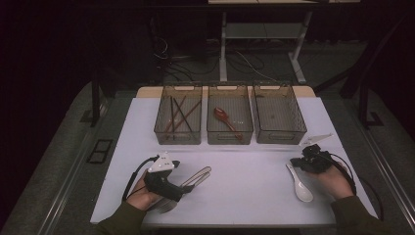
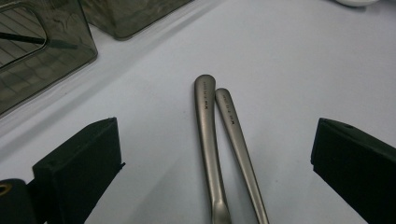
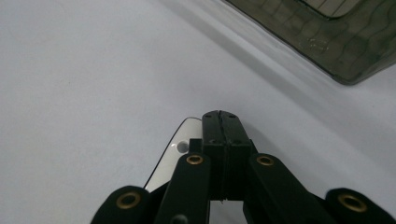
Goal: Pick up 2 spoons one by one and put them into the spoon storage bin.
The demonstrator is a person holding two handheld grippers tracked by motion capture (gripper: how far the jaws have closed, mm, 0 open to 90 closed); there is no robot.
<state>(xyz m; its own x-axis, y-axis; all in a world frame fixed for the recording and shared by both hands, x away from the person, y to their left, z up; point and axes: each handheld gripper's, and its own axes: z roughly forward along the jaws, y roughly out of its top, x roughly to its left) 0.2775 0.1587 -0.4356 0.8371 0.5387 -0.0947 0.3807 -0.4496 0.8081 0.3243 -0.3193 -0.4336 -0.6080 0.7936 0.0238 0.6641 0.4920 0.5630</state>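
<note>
Two metal utensils (image 1: 198, 176) lie side by side at the front left of the white table (image 1: 244, 161). Their handles (image 2: 205, 121) run up between the jaws of my left gripper (image 2: 217, 126), which stands wide open around them without touching. In the high view the left gripper (image 1: 180, 176) points right, held by a hand. A white ceramic spoon (image 1: 301, 186) lies at the front right. My right gripper (image 1: 294, 161) is low over the spoon's handle end, its jaws pressed together. In the right gripper view the shut jaw tips (image 3: 222, 119) sit just beside and above the white handle (image 3: 180, 144).
Three smoky clear bins stand in a row at the back. The left bin (image 1: 178, 142) holds dark chopsticks, the middle bin (image 1: 230, 142) a red-brown spoon (image 1: 226, 120), and the right bin (image 1: 280, 141) looks bare. Open tabletop lies between the two hands.
</note>
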